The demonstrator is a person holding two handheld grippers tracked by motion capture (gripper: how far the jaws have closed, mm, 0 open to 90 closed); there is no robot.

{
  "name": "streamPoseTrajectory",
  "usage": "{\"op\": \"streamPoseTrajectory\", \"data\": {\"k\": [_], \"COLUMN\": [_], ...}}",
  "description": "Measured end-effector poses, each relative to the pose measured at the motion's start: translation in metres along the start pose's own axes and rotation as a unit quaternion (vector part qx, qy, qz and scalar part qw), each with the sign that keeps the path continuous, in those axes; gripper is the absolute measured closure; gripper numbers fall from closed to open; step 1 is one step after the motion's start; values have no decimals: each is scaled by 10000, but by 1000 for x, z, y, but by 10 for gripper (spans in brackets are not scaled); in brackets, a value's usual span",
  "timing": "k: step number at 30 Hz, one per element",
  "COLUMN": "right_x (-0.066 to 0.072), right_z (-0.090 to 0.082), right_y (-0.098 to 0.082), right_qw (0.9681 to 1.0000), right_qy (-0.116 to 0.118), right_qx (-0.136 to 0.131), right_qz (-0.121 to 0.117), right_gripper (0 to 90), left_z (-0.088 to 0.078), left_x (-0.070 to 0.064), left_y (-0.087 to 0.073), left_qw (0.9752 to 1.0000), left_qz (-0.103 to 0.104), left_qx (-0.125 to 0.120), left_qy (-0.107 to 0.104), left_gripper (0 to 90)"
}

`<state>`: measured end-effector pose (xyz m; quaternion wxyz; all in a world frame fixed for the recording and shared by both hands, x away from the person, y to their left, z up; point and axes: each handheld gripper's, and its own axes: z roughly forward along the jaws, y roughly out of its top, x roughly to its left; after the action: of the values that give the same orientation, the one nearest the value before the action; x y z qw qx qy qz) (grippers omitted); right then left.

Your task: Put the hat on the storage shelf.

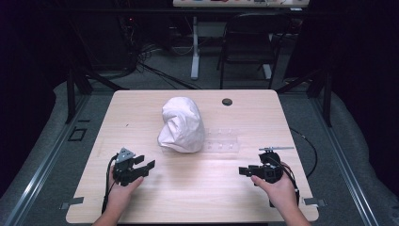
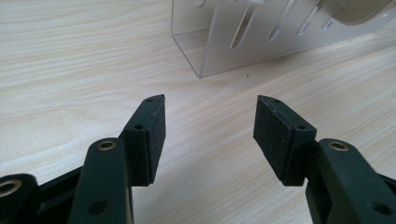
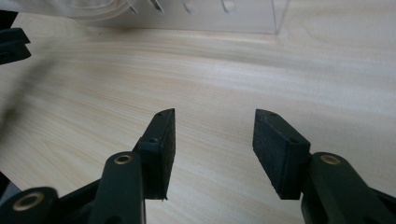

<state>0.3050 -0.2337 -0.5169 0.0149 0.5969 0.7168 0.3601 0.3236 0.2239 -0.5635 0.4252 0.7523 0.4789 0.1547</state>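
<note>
A crumpled white bag [image 1: 181, 125] stands in the middle of the wooden table [image 1: 141, 108]. Beside it on the right lies a clear acrylic rack [image 1: 221, 141] with slots, also seen as the clear rack [image 2: 280, 37] ahead of the left jaws and the clear rack [image 3: 205, 14] far ahead of the right jaws. My left gripper [image 1: 145, 165] rests low at the front left, open, nothing between its pads [image 2: 210, 135]. My right gripper [image 1: 243, 170] is at the front right, pointing left, open and empty [image 3: 214, 140].
A dark round hole cover [image 1: 227, 101] sits near the table's far edge. Beyond the table stand a black chair [image 1: 249, 42] and a white desk leg [image 1: 195, 47]. Cables trail off the table's right side [image 1: 310, 150]. The other gripper's tip [image 3: 11, 44] shows at the left.
</note>
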Motion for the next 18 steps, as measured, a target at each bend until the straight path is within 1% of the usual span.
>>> {"op": "streamPoseTrajectory", "data": {"k": [1,2,3,4,5,6,7,8,10,11,12,13,14,16,18], "right_x": [-3,-5,-6,-7,-9,-11,-13,-14,-15,-15,-16,-16,-17,-18,-17], "right_z": [1,2,3,4,5,6,7,7,8,9,10,10,12,14,15], "right_y": [-4,-8,-12,-15,-19,-23,-26,-29,-36,-39,-41,-43,-45,-49,-54], "right_qw": [10000,9998,9990,9983,9979,9978,9975,9971,9955,9948,9943,9940,9930,9917,9903], "right_qy": [-32,-179,-382,-507,-556,-575,-579,-615,-707,-771,-775,-814,-840,-885,-887], "right_qx": [-29,-91,-161,-185,-208,-238,-291,-340,-478,-510,-535,-513,-586,-673,-841], "right_qz": [60,-42,-151,-231,-263,-246,-287,-299,-401,-422,-498,-525,-589,-642,-659], "right_gripper": [498,502,503,503,503,503,503,504,505,506,506,507,507,511,511], "left_z": [0,0,1,1,1,1,2,3,3,4,5,6,6,7,8], "left_x": [0,-1,-1,-2,-2,-3,-4,-4,-6,-6,-7,-8,-9,-12,-14], "left_y": [0,0,0,-1,0,0,-1,-1,-1,-1,-2,-2,-2,-2,-2], "left_qw": [10000,10000,10000,10000,10000,10000,10000,10000,9999,10000,9999,9999,9999,9998,9995], "left_qz": [10,12,35,21,45,56,39,82,77,65,69,83,96,142,247], "left_qx": [10,10,7,-1,21,42,20,30,74,58,65,67,80,79,112], "left_qy": [-3,-10,7,7,-10,-8,-5,-15,-24,-48,-56,-54,-87,-115,-130], "left_gripper": [447,447,447,447,447,447,447,447,447,447,447,447,447,447,447]}}
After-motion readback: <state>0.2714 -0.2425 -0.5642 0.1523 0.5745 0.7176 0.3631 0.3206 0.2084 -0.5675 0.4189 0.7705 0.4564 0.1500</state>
